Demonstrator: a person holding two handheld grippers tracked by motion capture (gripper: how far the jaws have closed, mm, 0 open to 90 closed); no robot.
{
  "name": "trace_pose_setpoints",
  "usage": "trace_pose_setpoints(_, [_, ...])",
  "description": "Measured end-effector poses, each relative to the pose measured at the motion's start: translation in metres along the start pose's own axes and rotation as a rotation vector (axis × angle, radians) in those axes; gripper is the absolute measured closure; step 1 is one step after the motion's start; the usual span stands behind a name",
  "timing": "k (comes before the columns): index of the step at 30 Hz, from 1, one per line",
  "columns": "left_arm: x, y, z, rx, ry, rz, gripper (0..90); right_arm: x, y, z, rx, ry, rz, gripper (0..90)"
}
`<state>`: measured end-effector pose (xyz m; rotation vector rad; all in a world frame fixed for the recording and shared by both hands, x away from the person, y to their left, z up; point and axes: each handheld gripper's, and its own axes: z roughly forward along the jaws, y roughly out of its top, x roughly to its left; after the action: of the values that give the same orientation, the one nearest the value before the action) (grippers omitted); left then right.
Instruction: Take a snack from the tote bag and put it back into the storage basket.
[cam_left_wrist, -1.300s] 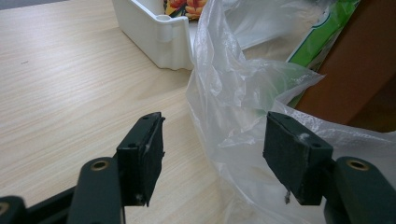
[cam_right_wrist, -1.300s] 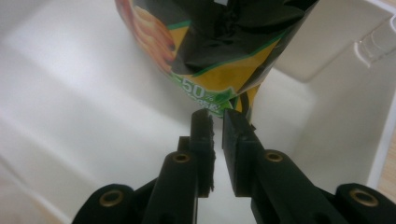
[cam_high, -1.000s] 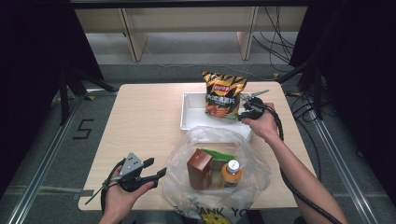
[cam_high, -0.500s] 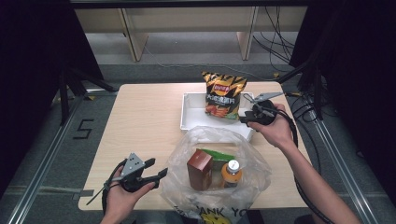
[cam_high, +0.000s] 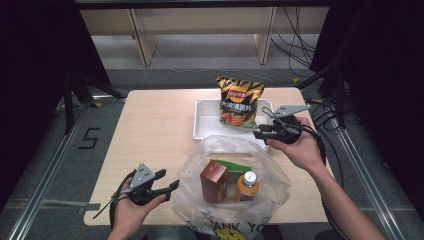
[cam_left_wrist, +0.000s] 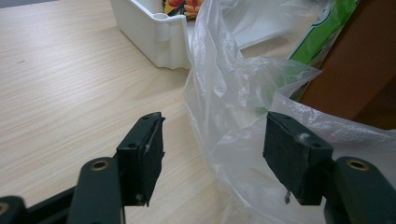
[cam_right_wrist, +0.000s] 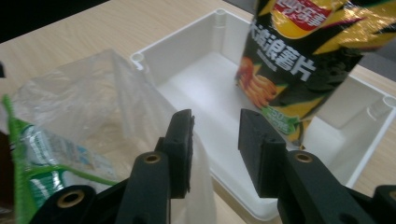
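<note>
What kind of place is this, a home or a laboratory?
Probably a lab recording rig: a bare table between dark curtains, floor rails with a taped "5", and loose cables behind.

Lab recording bay, not a home or shop.

A bare wooden table (cam_high: 150, 130) stands on grey floor between metal floor rails (cam_high: 45, 170), hemmed by black curtains (cam_high: 35, 50); loose cables (cam_high: 295, 35) trail behind, and a taped "5" (cam_high: 89, 138) marks the floor (a station number, seemingly).
</note>
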<state>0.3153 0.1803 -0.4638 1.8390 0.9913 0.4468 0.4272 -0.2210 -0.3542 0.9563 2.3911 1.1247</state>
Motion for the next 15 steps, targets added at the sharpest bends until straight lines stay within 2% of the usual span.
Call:
trace_pose_setpoints(2, [0.000,0.000,0.000,0.002,0.002,-0.006,37.2,0.006,0.001,-0.001,-0.010,0.016,-0.022,67.2])
trace_pose_setpoints(5, [0.000,0.000,0.000,-0.009,-0.004,-0.007,37.2,0.017,0.003,-0.001,-0.001,0.040,-0.024,68.0])
trace_pose_setpoints(6, [0.000,0.000,-0.001,-0.008,0.004,-0.009,37.2,0.017,0.003,-0.001,0.002,0.053,-0.061,68.3])
trace_pose_setpoints(8, [0.000,0.000,-0.001,-0.009,0.001,-0.004,37.2,0.024,0.004,0.001,0.007,0.043,-0.037,68.7])
trace_pose_setpoints(10, [0.001,0.000,-0.001,-0.008,0.002,0.005,37.2,0.026,0.004,0.001,0.001,0.050,-0.042,69.1])
trace_pose_setpoints(11, [0.001,0.000,-0.001,-0.009,-0.004,-0.005,37.2,0.026,0.004,0.000,0.026,0.058,-0.043,69.4])
trace_pose_setpoints(13, [0.000,0.000,-0.001,-0.006,0.002,0.003,37.2,0.028,0.004,0.001,0.015,0.070,-0.053,69.9])
trace_pose_setpoints(14, [-0.001,0.000,-0.001,-0.007,0.000,-0.008,37.2,0.030,0.004,0.001,0.019,0.069,-0.042,69.9])
trace_pose_setpoints(15, [-0.001,0.001,-0.002,-0.009,-0.002,-0.006,37.1,0.029,0.005,0.001,0.030,0.083,-0.064,70.0])
